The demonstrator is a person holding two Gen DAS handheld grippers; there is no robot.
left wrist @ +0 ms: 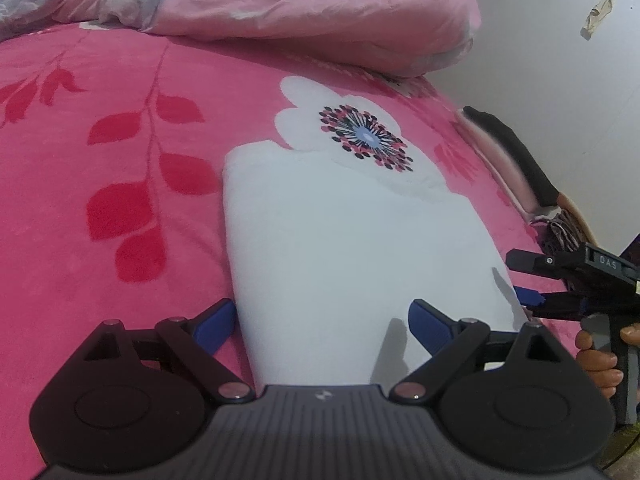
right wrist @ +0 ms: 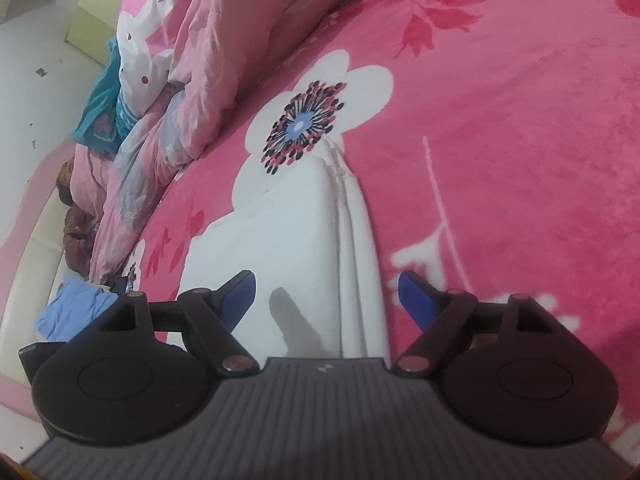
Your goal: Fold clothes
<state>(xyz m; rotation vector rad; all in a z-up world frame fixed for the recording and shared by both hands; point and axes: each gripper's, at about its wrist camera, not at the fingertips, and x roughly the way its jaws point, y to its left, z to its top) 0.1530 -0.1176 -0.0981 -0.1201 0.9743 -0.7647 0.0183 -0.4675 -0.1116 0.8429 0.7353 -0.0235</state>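
A folded white garment [left wrist: 344,248] lies flat on the pink flowered blanket [left wrist: 100,120]. My left gripper [left wrist: 322,326] hovers over its near end, open, with blue pads wide apart and nothing between them. In the right wrist view the same white garment [right wrist: 304,240] shows its stacked folded edges on the right side. My right gripper [right wrist: 326,300] stands open above the garment's near end, gripping nothing. The right gripper also shows at the right edge of the left wrist view [left wrist: 528,280], held by a hand [left wrist: 600,356].
A crumpled pink quilt [left wrist: 320,4] lies heaped along the back of the bed. Teal and blue clothes [right wrist: 100,116] and other bundles sit beside the quilt by the bed's edge. A white wall [left wrist: 560,80] borders the bed on the right.
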